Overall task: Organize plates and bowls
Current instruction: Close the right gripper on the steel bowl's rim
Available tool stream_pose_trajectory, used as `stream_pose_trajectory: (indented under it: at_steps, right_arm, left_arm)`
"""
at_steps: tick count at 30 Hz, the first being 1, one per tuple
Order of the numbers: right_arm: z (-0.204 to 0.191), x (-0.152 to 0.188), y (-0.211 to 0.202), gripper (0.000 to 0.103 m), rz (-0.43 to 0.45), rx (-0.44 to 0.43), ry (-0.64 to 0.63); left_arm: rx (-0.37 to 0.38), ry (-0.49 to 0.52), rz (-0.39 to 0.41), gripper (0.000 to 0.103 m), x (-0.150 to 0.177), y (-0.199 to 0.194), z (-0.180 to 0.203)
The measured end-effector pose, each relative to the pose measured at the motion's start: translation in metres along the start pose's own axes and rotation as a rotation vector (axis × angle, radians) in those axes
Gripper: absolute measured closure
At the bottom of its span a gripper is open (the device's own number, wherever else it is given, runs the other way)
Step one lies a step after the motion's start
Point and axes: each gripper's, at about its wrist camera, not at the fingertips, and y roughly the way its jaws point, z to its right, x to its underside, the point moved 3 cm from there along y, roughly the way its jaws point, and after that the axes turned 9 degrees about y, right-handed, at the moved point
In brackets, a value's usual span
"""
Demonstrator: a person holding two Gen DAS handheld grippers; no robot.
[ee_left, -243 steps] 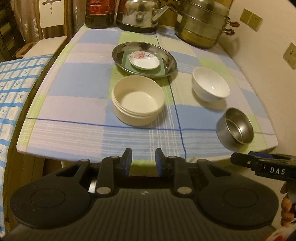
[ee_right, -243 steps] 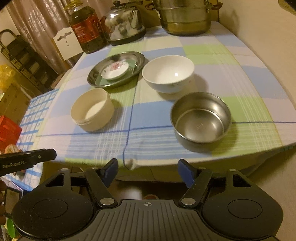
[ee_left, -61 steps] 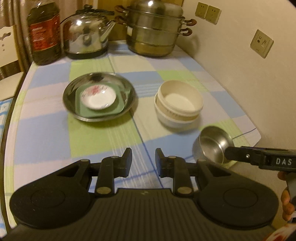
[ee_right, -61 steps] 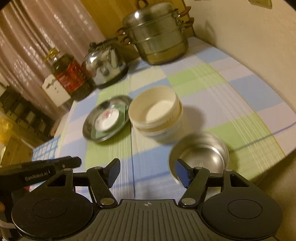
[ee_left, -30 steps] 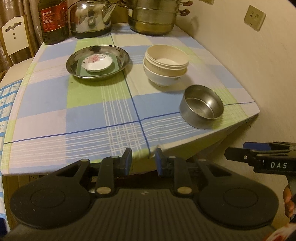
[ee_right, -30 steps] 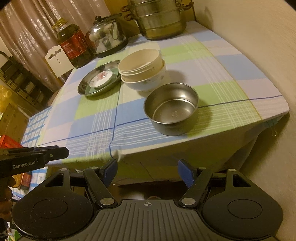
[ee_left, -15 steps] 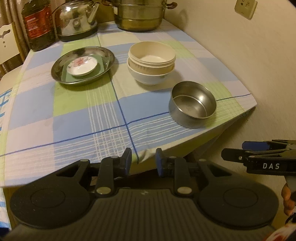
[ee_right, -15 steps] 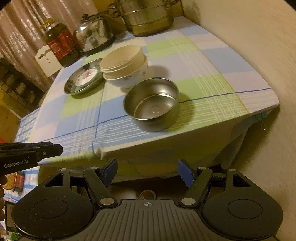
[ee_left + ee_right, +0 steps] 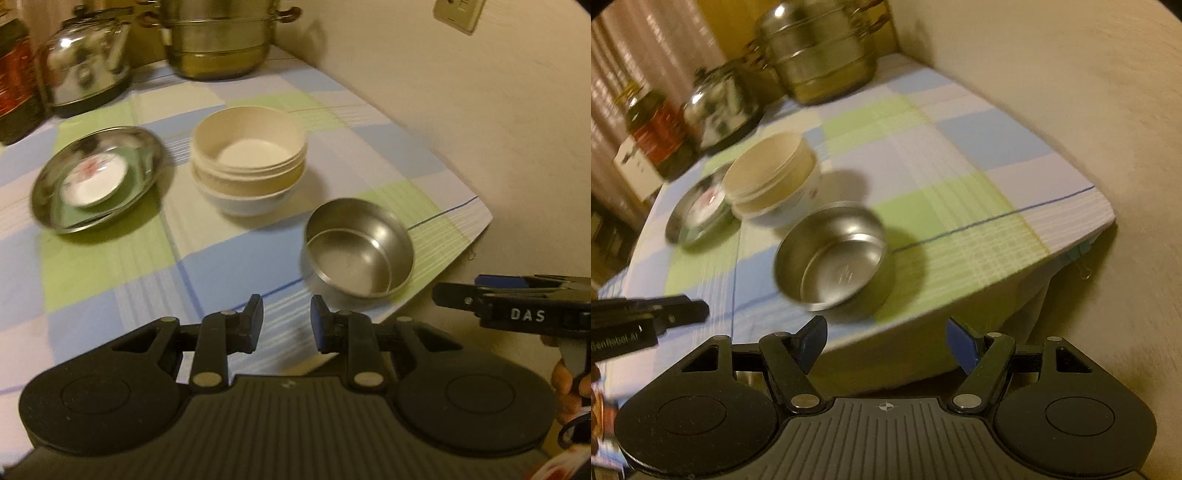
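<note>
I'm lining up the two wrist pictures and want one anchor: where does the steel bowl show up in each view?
Left wrist: the steel bowl sits right of centre, just ahead of the left gripper, near the table's right corner.
Right wrist: the steel bowl sits left of centre, just ahead of the right gripper, whose fingers are spread.
Shared landmark: the cream bowl nested in the white bowl, just behind it in both.

Shiny metal and matt cream ware lay on a woven checked cloth.

The steel bowl [image 9: 357, 248] looked brushed and glossy, as did the steel plate [image 9: 96, 178], which held a glazed white dish [image 9: 92, 181]. The cream bowl [image 9: 249, 146] seemed matt plastic, nested in a glossy white ceramic bowl [image 9: 245, 201]. The tablecloth [image 9: 110, 258] was soft fabric; the kettle [image 9: 86, 72] and steamer pot [image 9: 218, 38] were polished metal.
</note>
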Motion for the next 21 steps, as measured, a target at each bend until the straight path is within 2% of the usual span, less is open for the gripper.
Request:
stream_pose_trajectory:
  at_steps: [4,12,21]
  right_arm:
    - [-0.002,-0.011,0.012,0.032,0.024,0.003,0.023]
    - [-0.006,-0.019,0.034,0.048,0.034,0.009,0.050]
    - [-0.007,-0.023,0.052,0.062,0.025,0.023,0.069]
  left_arm:
    - [0.034,0.018,0.000,0.079,-0.015,0.020,0.002]
    - [0.060,0.036,-0.032,0.079,-0.029,0.051,0.002]
    - [0.048,0.058,-0.069,0.079,-0.036,0.076,0.001]
